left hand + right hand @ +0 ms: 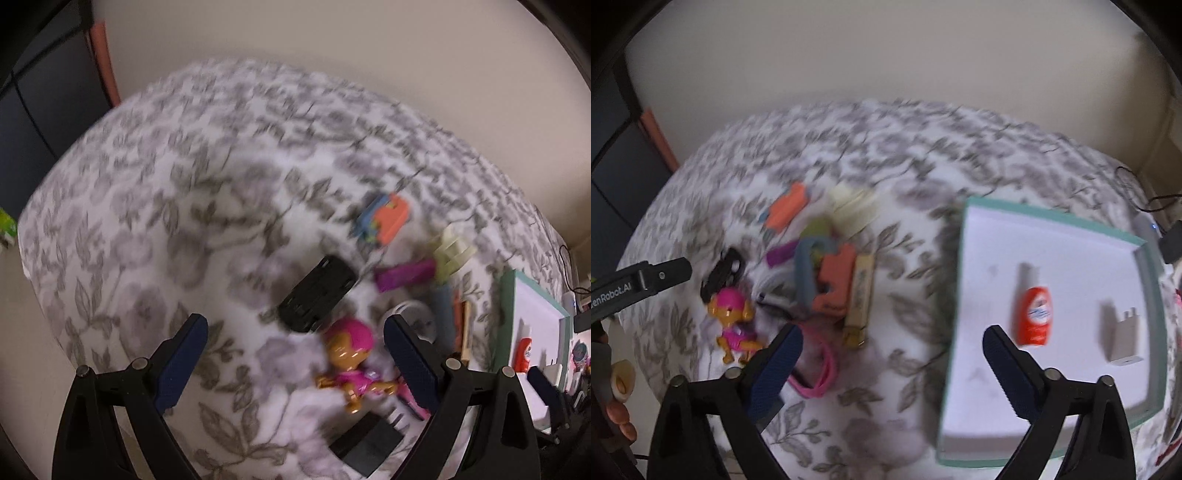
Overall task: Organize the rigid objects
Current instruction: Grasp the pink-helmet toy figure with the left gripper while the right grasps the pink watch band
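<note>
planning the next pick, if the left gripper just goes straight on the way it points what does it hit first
Probably the black car: it lies just ahead of the open left gripper, near the middle of its line. The pink figure sits closer but off toward the right finger. Blur leaves depth unclear.

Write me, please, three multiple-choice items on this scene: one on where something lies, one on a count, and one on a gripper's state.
1. Where does the red bottle lie?
A. In the tray
B. On the floral cloth
C. In a gripper

2. How many things are in the tray?
A. None
B. Two
C. Five

3. How do the right gripper's jaws stand?
A. Shut on the doll
B. Shut on nothing
C. Open, holding nothing

Answers:
1. A, the bottle rests on the tray's white floor, beside the white charger.
2. B, only bottle and charger show inside the rim.
3. C, the blue fingers stand wide apart with only cloth and tray between them; the doll lies off to the side in the pile.
</note>
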Demonstrator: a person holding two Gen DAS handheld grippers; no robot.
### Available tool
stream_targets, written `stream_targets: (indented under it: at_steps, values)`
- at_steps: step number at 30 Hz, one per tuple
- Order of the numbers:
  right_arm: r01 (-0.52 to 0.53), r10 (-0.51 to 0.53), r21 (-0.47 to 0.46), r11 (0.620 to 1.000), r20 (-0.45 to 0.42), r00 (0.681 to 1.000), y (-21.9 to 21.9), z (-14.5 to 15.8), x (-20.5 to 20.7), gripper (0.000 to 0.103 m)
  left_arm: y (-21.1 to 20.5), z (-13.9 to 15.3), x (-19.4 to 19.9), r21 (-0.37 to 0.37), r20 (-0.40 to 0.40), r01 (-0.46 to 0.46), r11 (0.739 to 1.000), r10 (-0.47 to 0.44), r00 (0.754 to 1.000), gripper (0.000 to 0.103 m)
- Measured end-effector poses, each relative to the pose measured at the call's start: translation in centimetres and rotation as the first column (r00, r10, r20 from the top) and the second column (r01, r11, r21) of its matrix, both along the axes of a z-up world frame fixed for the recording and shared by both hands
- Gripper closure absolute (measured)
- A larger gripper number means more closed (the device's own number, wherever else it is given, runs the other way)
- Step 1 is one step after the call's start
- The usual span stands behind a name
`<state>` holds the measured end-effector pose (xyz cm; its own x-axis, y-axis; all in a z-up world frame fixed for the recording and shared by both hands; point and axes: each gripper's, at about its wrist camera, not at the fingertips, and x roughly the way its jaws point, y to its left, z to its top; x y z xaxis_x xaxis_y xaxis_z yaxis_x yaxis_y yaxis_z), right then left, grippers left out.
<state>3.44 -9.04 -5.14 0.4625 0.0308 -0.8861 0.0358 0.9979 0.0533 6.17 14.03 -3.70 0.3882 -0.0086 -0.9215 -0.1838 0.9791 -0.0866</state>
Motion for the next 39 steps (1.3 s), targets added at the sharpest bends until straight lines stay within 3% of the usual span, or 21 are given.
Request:
stream_targets:
  at_steps: [4, 7, 11, 22, 24, 31, 33, 36, 39]
  values:
    - [-0.015, 0.016, 0.009, 1.000, -0.049, 0.999, 1.4, -1.4, 0.2, 0.007, 0.9, -1.2, 0.1, -0.071, -0.042, -0.037, 0.997, 0.034, 0.999, 0.007]
    - [-0.024, 0.027, 0.029, 0.999, -0.080, 0.996, 2.1, -2.3, 0.5, 0.014, 0.5, -1.9, 0.3, -0.097, -0.073, -0.025, 0.995, 0.018, 0.997, 0.007]
    - [-0.035, 0.038, 0.029, 0.999, -0.103, 0.994, 2.9, -3.1, 0.6, 0.015, -1.0, -3.1, 0.6, -0.107, -0.119, 0.021, 0.994, -0.034, 0.992, 0.007]
    - [-0.107, 0.107, 0.010, 0.994, -0.124, 0.986, 5.4, -4.7, 0.9, 0.025, -2.5, -5.9, 1.1, -0.155, -0.193, 0.043, 0.987, -0.073, 0.979, 0.008]
    - [-0.120, 0.118, -0.006, 0.993, -0.124, 0.985, 5.7, -4.9, 1.1, 0.031, -2.9, -6.5, 1.3, -0.152, -0.206, 0.054, 0.987, -0.085, 0.975, 0.020]
    - [-0.129, 0.126, -0.020, 0.991, -0.135, 0.983, 6.1, -5.6, 1.1, 0.036, -4.2, -6.7, 1.6, -0.086, -0.206, 0.088, 0.992, -0.104, 0.973, 0.024]
    - [-0.137, 0.134, -0.016, 0.990, -0.135, 0.982, 6.3, -5.5, 1.1, 0.043, -4.3, -6.6, 1.6, -0.083, -0.196, 0.090, 0.992, -0.105, 0.975, 0.037]
    - [-0.139, 0.135, -0.018, 0.990, -0.137, 0.981, 6.3, -5.3, 1.1, 0.044, -4.4, -6.0, 1.5, -0.121, -0.175, 0.087, 0.989, -0.107, 0.979, 0.058]
    - [-0.118, 0.117, -0.004, 0.993, -0.145, 0.983, 5.9, -5.3, 1.0, 0.044, -4.3, -5.6, 1.0, -0.130, -0.171, 0.092, 0.987, -0.114, 0.979, 0.058]
